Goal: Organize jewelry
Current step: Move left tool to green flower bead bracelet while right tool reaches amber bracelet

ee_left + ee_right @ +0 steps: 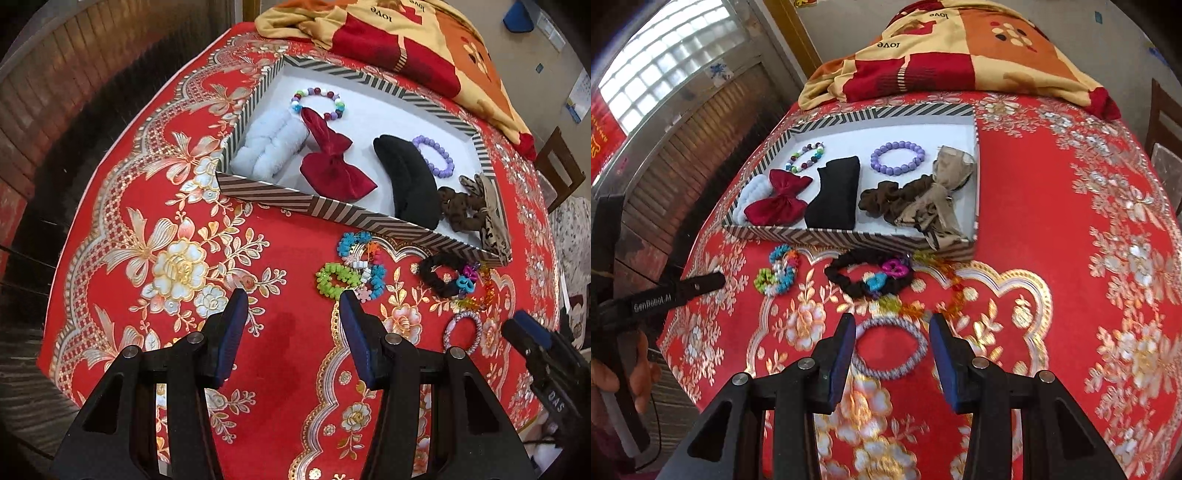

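- Table under red floral cloth (1034, 221); striped box (849, 234) sits toward its far edge, just in front of a folded blanket (960, 48).
- In box, left end to right end: white scrunchie (266, 147), red bow (332, 166), multicolour bead bracelet (317, 101) behind them, black fabric piece (834, 192), purple bead bracelet (897, 158), brown scrunchie (886, 199), tan patterned tie (938, 206) at the right wall.
- On cloth along the box's near wall: cluster of bright spiky rings (351, 273) at left, black scrunchie with charms (871, 277) at middle, orange bead strand (945, 280) beside it.
- Grey-pink ring (890, 350) lies flat near the table's front edge.
- Right gripper (892, 354) released, pads apart on either side of the ring, no pressing visible.
- Left gripper (293, 332) released, empty, over bare cloth just short of the spiky rings.
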Motion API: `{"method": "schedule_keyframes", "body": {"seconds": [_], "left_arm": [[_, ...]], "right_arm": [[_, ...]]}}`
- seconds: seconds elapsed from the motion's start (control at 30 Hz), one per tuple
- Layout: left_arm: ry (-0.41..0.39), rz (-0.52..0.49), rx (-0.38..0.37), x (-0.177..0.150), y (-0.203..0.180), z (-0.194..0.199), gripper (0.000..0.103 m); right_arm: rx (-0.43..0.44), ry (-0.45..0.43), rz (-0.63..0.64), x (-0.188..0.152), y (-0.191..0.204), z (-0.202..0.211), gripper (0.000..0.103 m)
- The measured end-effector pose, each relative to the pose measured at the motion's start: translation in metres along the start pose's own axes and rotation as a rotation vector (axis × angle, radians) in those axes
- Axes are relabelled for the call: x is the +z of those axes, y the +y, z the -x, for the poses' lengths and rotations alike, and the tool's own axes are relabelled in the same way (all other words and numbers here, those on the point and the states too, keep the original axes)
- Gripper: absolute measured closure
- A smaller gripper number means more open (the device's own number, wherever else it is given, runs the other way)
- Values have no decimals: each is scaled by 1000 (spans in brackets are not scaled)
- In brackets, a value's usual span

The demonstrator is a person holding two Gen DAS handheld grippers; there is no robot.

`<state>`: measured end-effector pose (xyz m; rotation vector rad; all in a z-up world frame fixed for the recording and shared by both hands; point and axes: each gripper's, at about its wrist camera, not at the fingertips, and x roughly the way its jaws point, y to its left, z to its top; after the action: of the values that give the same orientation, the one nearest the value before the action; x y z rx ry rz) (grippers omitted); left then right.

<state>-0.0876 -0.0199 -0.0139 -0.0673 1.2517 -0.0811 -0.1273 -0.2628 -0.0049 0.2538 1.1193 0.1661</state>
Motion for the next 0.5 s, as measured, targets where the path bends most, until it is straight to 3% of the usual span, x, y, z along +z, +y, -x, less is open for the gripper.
{"method": "schedule_keyframes", "body": {"seconds": [0.13,0.4,0.5], "left_arm": [[8,-8,-4,4,1,-4,52],[39,-26,-47,10,2,-16,52],[53,-43,-84,11,-3,-20,46]], "right_arm": [[-83,-5,26,6,-8,-9,64],[-136,10,65,16,-19,-29,64],[-145,12,71,17,-20,-33,64]]}}
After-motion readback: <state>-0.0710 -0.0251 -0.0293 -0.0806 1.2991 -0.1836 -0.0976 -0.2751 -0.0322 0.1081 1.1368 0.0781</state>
